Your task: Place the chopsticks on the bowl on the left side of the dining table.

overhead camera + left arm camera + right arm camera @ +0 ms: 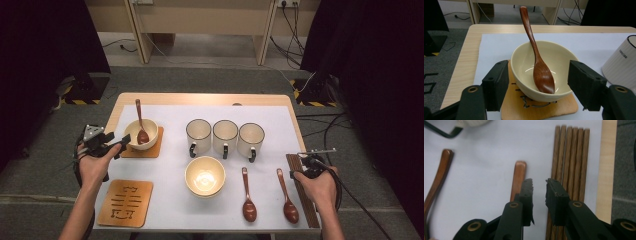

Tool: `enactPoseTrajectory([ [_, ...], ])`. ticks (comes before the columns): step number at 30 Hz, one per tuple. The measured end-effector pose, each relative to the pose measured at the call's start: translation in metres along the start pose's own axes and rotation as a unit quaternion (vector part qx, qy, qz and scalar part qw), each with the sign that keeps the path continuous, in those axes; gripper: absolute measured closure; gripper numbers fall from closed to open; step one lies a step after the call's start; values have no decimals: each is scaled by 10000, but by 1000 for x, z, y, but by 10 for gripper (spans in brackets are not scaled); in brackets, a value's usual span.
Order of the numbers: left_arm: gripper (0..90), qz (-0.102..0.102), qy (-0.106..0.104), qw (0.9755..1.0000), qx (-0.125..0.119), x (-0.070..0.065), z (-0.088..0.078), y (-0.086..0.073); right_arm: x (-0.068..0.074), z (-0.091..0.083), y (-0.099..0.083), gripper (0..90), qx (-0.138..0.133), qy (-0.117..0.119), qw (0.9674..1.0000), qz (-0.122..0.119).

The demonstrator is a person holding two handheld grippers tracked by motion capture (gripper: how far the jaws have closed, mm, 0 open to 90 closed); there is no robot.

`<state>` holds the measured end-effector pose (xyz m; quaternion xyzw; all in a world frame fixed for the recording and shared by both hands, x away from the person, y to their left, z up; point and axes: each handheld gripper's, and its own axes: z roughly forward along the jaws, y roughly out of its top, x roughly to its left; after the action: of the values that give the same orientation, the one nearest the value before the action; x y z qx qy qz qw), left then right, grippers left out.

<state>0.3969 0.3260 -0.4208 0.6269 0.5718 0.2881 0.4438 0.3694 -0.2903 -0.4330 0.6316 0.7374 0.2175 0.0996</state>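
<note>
Black right gripper, jaws narrowly apart on nothing, should centre over one chopstick at the table's right edge; left gripper gapes around the bowl.

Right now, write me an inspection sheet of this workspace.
Surface: wooden table under a white sheet.
Job's things: bowl with a spoon in it, on a wooden mat; chopsticks along the right edge.
Clutter: second bowl, three mugs, two loose spoons, a bare mat.
Grippers: left tongs open either side of the bowl, not pressing; right tongs narrowly open over the sheet, beside the chopsticks, nothing between them.
Cables: one trails from the right gripper; more lie on the floor.
Surroundings: carpet, black curtains, a wooden bench behind.
</note>
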Motion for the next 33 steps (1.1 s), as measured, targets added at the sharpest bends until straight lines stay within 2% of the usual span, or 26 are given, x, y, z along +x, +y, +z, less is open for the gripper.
enactPoseTrajectory([
  [5, 326, 29, -12, 10000, 30, -2, 1, -2, -4, 3, -1, 786, 355, -29, 9993, 108],
  [12, 325, 7, -52, 10000, -8, -3, -2, 0, -7, 8, 0, 794, 581, -33, 9980, 252],
  [18, 325, 16, -51, 10000, 6, -4, -2, -1, -8, 13, 0, 792, 698, -170, 9972, 222],
  [20, 325, 15, -59, 10000, 4, -4, -2, -2, -7, 13, 1, 788, 751, -164, 9967, 259],
  [26, 325, 40, -79, 10000, 18, -6, -1, -3, -3, 19, 3, 773, 853, -169, 9961, 129],
  [33, 325, 40, -85, 10000, 16, -6, -2, -3, 1, 21, 6, 780, 1037, -230, 9943, 88],
])
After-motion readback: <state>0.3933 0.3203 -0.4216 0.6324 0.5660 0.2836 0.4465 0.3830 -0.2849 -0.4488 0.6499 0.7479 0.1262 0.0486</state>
